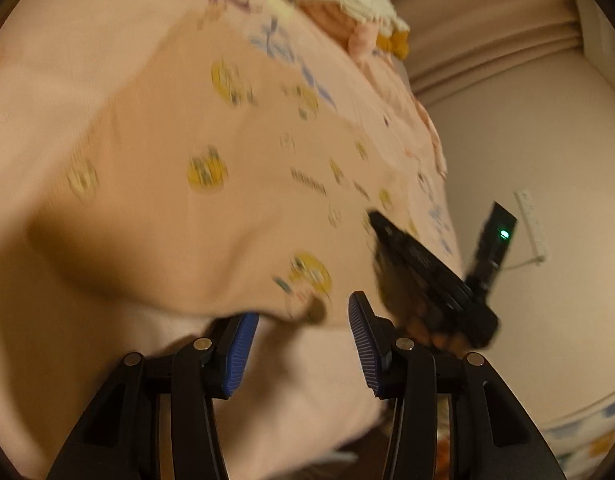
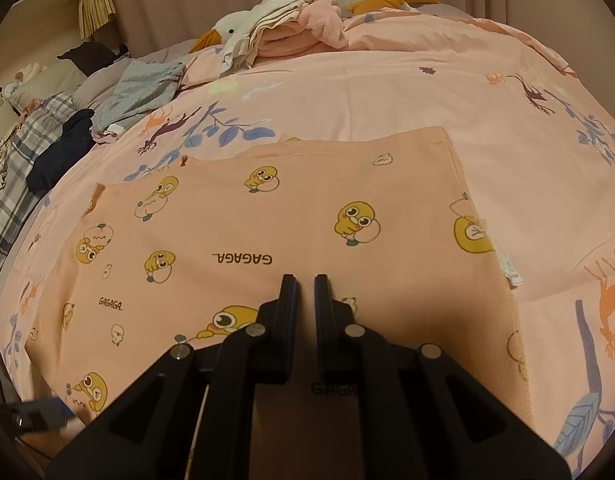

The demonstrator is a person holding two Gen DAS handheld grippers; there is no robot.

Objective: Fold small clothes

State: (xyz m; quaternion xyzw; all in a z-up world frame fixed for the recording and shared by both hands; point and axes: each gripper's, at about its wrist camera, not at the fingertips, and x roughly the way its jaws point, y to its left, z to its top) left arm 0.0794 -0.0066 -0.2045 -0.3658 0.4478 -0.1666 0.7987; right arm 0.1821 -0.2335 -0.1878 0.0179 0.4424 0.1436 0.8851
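Note:
A peach garment printed with yellow cartoon ducks (image 2: pixel 299 216) lies spread flat on the pink bedspread (image 2: pixel 407 80). My right gripper (image 2: pixel 306 280) sits low over its near middle, jaws nearly closed with a narrow gap and nothing between them. In the blurred left wrist view the same garment (image 1: pixel 243 168) fills the frame. My left gripper (image 1: pixel 303 320) is open, blue pads (image 1: pixel 239 352) apart, at the garment's near edge with nothing between them. The right gripper (image 1: pixel 431 276) shows as a black shape on the garment at right.
A pile of clothes and a duck plush (image 2: pixel 307 16) sit at the far side of the bed. Grey, navy and plaid clothes (image 2: pixel 107 108) lie at far left. A white wall and a power strip (image 1: pixel 531 224) are beyond the bed edge.

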